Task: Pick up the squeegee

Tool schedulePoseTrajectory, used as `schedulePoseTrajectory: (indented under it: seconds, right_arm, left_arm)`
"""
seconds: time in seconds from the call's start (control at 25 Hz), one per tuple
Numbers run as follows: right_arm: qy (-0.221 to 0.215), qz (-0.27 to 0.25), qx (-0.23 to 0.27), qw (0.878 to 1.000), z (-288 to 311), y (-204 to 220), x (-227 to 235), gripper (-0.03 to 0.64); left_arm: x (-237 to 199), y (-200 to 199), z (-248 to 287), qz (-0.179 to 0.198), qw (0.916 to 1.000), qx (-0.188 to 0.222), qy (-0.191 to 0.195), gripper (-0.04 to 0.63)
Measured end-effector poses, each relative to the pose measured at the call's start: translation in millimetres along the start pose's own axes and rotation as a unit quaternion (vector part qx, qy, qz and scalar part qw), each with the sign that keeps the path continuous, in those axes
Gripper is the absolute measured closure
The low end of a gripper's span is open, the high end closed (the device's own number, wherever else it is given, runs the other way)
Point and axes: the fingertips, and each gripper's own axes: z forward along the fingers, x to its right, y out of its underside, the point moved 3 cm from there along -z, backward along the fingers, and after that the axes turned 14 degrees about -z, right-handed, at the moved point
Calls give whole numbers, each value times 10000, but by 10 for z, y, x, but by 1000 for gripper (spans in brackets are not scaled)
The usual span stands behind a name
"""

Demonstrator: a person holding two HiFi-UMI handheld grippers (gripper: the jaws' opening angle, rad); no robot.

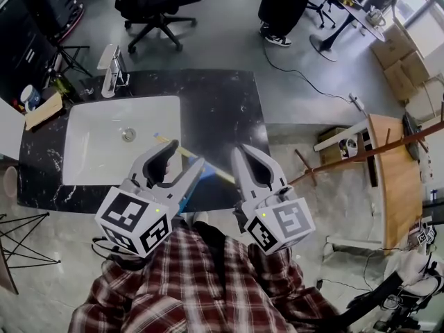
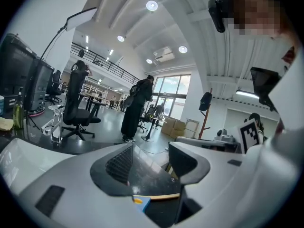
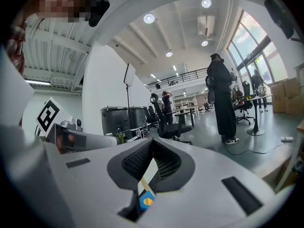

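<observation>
Status: pick not made. The blue-handled squeegee with a thin yellow blade lies flat on the black marble counter, lower centre of the head view, just right of the sink and near the counter's front edge. It is not lifted.

Left gripper hovers over it with fingers spread wide. In its own view the jaws stand apart with the squeegee low in the gap. The pads don't appear to touch it, so I judge there is no grip.

Right gripper sits just right of the left one, fingertips together and clamping nothing. The squeegee only shows through the hollow behind the tips.

Left to do, as I judge it: lower the left jaws around the handle, close them and lift.

Around:
- White rectangular sink, left of centre in the head view.
- Chrome faucet, upper left on the counter.
- Black office chair, top of frame.
- Person in black, standing top right, well apart.
- Cardboard boxes and a wooden table along the right edge.

Obstructions: nothing on the counter crowds the squeegee. The right gripper is close beside the left and could get in its way. The squeegee lies flat against the stone, so getting the jaws under it looks fiddly.
</observation>
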Motion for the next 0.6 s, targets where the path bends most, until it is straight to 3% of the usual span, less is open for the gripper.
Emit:
schedulePoseTrajectory:
  seconds: [0.36, 0.6]
  right_arm:
    - [68, 109, -104, 9999, -132, 145, 66, 604]
    - [93, 343, -301, 9989, -174, 398, 101, 604]
  left_arm:
    - [-56, 278, 111, 218, 9973, -640, -281, 371]
    - [-236, 835, 231, 217, 9843, -1686, -469, 371]
